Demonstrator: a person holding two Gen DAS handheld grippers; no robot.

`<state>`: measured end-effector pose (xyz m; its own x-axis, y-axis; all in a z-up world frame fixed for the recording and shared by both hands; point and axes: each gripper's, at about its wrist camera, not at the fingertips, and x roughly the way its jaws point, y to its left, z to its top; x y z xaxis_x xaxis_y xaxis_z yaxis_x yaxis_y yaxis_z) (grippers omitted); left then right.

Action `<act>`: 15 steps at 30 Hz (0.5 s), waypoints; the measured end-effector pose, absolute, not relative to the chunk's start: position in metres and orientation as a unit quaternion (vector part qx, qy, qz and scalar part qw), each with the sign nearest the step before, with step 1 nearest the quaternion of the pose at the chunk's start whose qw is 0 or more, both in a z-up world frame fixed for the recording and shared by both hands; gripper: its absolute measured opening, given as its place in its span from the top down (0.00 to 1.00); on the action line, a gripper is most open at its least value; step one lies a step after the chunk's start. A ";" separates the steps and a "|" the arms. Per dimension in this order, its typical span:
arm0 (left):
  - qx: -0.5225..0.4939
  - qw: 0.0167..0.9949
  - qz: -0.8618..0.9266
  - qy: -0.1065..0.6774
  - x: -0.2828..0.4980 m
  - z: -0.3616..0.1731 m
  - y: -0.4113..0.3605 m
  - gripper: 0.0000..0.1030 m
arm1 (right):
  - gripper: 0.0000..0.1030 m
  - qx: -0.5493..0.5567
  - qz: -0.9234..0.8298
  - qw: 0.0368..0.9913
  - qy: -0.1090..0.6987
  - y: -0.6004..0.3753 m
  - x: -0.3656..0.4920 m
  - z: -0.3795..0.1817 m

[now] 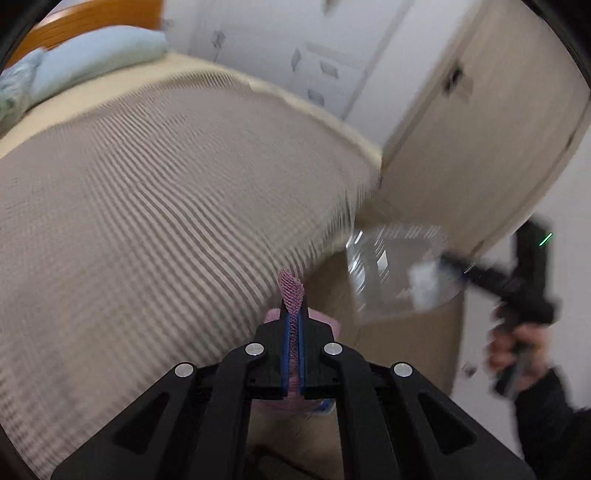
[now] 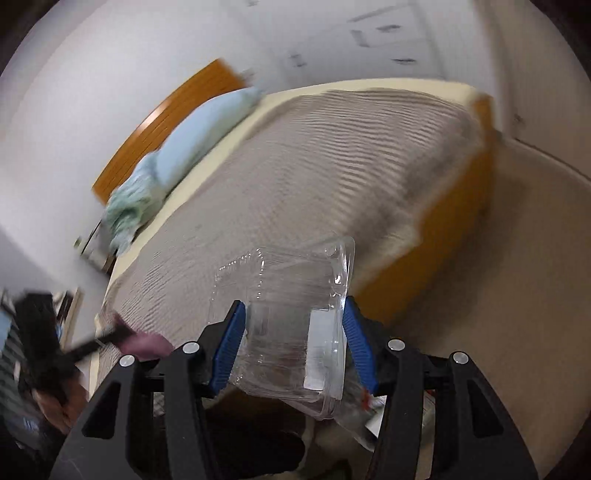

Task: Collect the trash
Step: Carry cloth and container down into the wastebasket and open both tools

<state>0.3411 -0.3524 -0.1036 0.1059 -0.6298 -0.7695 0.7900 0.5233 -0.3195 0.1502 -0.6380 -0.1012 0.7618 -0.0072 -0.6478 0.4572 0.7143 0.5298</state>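
Left wrist view shows the left gripper [image 1: 293,325] with its jaws pressed fully together on a pink textured piece of soft trash [image 1: 291,291] — a crinkled strip of it sticks up past the tips, and more pink material bulges below them. It hangs over the near edge of a bed covered with a beige ribbed blanket [image 1: 155,192]. A pale blue pillow [image 1: 99,55] lies at the head of the bed against an orange wooden headboard [image 1: 92,14]. Beyond the foot corner stand white drawers [image 1: 321,70] and a light wooden door [image 1: 476,122]. To the right, blurred, a person's hand [image 1: 517,350] in a dark sleeve grips the right gripper [image 1: 447,264], which carries a clear plastic container [image 1: 391,266].

From the right wrist view, the right gripper [image 2: 293,343] has its jaws about half spread, the blue pads [image 2: 356,339] pressing both sides of that clear plastic clamshell container [image 2: 295,321], which tilts up off the bed's near corner. The blanket [image 2: 332,158] stretches away behind it — the pillow [image 2: 207,133] and a mint green cloth [image 2: 129,210] sit along the headboard [image 2: 173,118] edge. The bed's orange wooden side [image 2: 450,221] drops to a beige floor [image 2: 509,258]. At the left edge, blurred, the left gripper [image 2: 118,336] holds the pink trash [image 2: 147,341] by the bed's near side.
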 end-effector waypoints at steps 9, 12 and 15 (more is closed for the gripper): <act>0.199 0.647 -0.486 0.553 0.300 -0.245 -0.469 1.00 | 0.49 0.374 -0.195 0.840 0.342 -0.674 0.092 -0.171; 0.216 0.614 -0.484 0.585 0.295 -0.291 -0.503 1.00 | 0.49 0.390 -0.195 0.829 0.350 -0.682 0.088 -0.193; 0.253 0.603 -0.474 0.590 0.294 -0.326 -0.524 1.00 | 0.49 0.400 -0.191 0.821 0.361 -0.689 0.089 -0.210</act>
